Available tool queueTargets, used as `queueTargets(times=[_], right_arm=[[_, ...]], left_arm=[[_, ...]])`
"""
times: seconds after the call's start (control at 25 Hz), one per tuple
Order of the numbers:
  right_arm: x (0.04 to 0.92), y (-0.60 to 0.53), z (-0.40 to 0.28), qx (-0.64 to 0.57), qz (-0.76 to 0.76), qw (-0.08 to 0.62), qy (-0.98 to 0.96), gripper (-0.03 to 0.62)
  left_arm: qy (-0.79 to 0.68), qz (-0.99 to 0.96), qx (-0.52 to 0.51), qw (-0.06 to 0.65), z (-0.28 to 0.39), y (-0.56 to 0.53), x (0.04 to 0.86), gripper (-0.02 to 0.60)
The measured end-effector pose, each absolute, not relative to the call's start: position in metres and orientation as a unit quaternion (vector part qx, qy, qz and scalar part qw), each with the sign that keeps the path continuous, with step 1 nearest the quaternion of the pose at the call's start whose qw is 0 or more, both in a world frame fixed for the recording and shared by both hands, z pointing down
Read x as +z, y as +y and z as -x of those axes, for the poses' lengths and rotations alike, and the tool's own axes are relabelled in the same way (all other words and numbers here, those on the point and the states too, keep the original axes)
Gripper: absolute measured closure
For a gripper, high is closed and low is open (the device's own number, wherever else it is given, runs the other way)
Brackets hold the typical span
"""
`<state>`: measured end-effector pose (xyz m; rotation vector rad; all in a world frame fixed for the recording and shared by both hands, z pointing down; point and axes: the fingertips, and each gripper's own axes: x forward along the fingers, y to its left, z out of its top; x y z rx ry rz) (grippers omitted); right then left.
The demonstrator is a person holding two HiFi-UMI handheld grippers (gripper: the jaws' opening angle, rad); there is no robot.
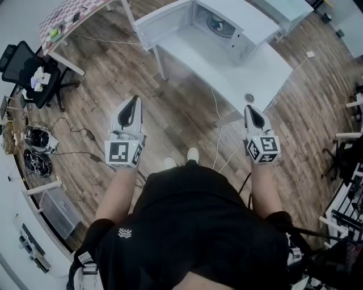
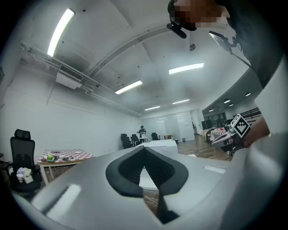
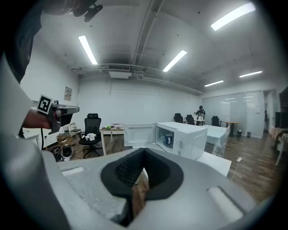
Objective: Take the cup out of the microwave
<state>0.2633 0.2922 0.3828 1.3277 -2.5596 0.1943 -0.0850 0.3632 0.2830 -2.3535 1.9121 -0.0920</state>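
Observation:
A white microwave (image 1: 227,22) stands on a white table (image 1: 249,68) ahead of me, its door (image 1: 161,21) swung open to the left. In the right gripper view the dark cup (image 3: 168,139) sits inside the microwave (image 3: 191,137); in the head view the cup (image 1: 218,25) shows dimly in the cavity. Both grippers hang well short of the table, over the wooden floor. My left gripper (image 1: 134,99) is shut and holds nothing; its tips (image 2: 145,149) meet. My right gripper (image 1: 250,109) is also shut and holds nothing, aimed towards the microwave (image 3: 143,150).
A black office chair (image 1: 28,73) and a checked table (image 1: 68,14) stand to the left. Coiled cables (image 1: 37,150) lie on the floor at far left, and a white cable (image 1: 218,113) trails beneath the table. Racks (image 1: 349,187) stand at the right.

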Motion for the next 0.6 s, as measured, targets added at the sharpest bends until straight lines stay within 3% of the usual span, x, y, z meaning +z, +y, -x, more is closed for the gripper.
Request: queueTargets(times=[0.6], right_arm=[[0.382, 0.237, -0.285, 0.048, -0.459, 0.081, -0.883, 0.594]], left_arm=[[0.624, 0.776, -0.042, 0.084, 0.047, 0.302, 0.283, 0.581]])
